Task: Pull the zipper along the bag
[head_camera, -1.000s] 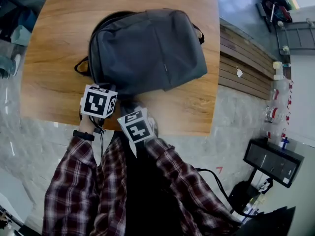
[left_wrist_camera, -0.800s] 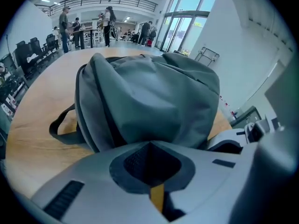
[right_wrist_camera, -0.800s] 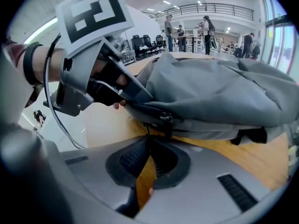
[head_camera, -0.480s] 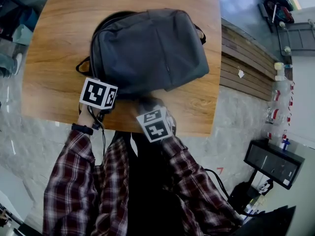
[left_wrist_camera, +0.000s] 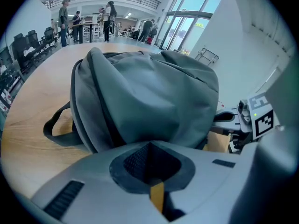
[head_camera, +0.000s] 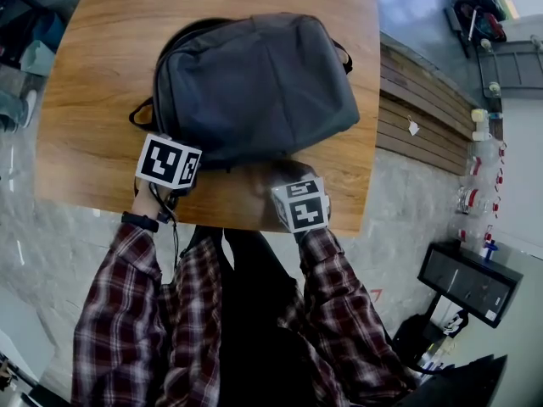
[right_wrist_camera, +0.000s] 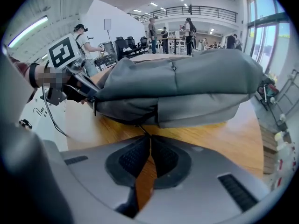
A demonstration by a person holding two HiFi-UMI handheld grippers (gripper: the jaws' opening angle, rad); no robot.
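Centrally on the smooth wood-grain table (head_camera: 93, 100) lay the grey woven-fabric backpack (head_camera: 254, 83), soft and domed. Only the right gripper view showed the thin dark zipper pull (right_wrist_camera: 141, 129) running from the bag's lower seam into the right gripper (right_wrist_camera: 149, 137), whose jaws were pinched on it. The left gripper (left_wrist_camera: 149, 146), held low at the bag's near corner, was clamped on the fabric edge.

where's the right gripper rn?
Head view, lower middle: the right gripper sits at the near edge of the backpack, over the table, right of the left gripper.
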